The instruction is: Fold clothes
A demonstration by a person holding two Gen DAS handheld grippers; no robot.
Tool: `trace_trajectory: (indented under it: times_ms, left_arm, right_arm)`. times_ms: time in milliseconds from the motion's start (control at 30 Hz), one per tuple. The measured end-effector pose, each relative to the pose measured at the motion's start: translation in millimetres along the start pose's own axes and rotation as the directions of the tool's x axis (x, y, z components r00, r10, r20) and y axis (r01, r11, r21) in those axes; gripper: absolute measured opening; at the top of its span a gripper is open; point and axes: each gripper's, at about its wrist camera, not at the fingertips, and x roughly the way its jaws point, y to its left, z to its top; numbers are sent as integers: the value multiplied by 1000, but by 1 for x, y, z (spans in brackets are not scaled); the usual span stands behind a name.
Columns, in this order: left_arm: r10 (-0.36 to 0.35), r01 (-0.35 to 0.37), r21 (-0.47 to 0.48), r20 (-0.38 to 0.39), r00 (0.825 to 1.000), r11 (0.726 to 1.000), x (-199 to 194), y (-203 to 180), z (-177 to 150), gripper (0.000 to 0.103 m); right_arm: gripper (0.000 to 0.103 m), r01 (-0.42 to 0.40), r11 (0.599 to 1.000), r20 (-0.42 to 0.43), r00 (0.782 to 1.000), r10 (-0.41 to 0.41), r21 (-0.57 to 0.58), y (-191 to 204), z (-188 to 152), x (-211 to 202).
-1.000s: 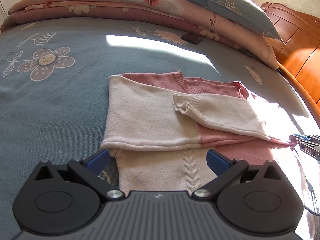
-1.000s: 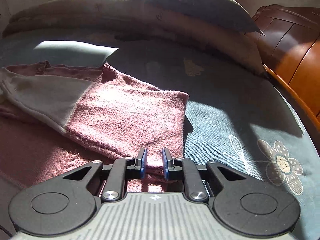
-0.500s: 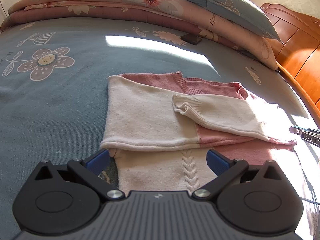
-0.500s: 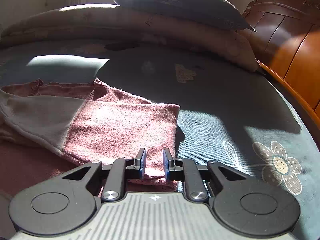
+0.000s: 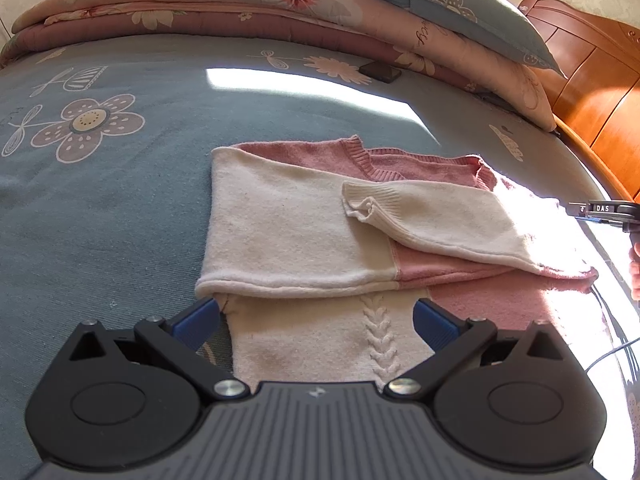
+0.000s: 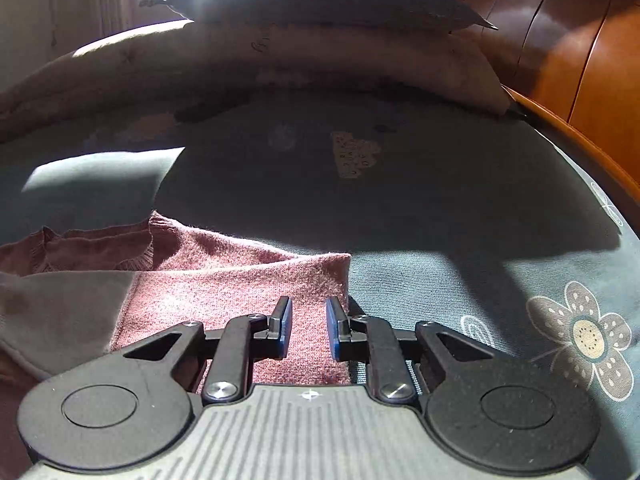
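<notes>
A pink and cream knit sweater (image 5: 304, 232) lies flat on the blue floral bedspread (image 5: 100, 200), both sleeves folded across its chest. My left gripper (image 5: 316, 318) is wide open and empty, hovering over the cream lower part of the sweater. My right gripper (image 6: 308, 330) is open with a narrow gap and empty, over the pink folded sleeve (image 6: 240, 284) near its right edge. It also shows at the right edge of the left wrist view (image 5: 600, 210).
A folded floral quilt (image 5: 240, 12) and a blue pillow (image 5: 448, 4) lie at the far side of the bed. A small dark object (image 5: 380, 72) rests by the quilt. A wooden headboard (image 5: 592, 76) stands on the right.
My right gripper has moved up and away from the pink sleeve's edge, now higher and farther right in the left wrist view. The left gripper has not moved.
</notes>
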Motion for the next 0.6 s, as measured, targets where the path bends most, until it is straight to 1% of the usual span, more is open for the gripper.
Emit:
trace_trajectory:
  times_ms: [100,233,300,367,433,467,600]
  left_arm:
    - [8,-8,2,-3,1000,1000,1,0,0,102]
    - [14,-14,-6,-7,1000,1000,3,5,0,102]
    - [17,-17,-12,-7,1000,1000,4,7,0,102]
    - [17,-17,-18,-5,1000,1000,3,9,0,102]
    - [16,-16,-20,-2,1000,1000,1,9,1,102]
    - [14,-14,-19,1,1000,1000,0,9,1,102]
    - [4,-4,-17,13,1000,1000,-4,8,2,102]
  right_arm:
    - [21,5,998,-20,1000,-4,70,-3,16,28]
    - [22,40,993,-61,998,-33,110,-6,17,64]
    - [26,44,992,-53,998,-38,115,-7,15,69]
    - [26,45,991,-50,998,-39,125,-9,16,67]
    - [27,42,991,-46,998,-37,129,-5,17,57]
    - [27,28,993,-40,999,-24,116,0,16,49]
    - [28,-80,997,-34,996,80,20,35,5,17]
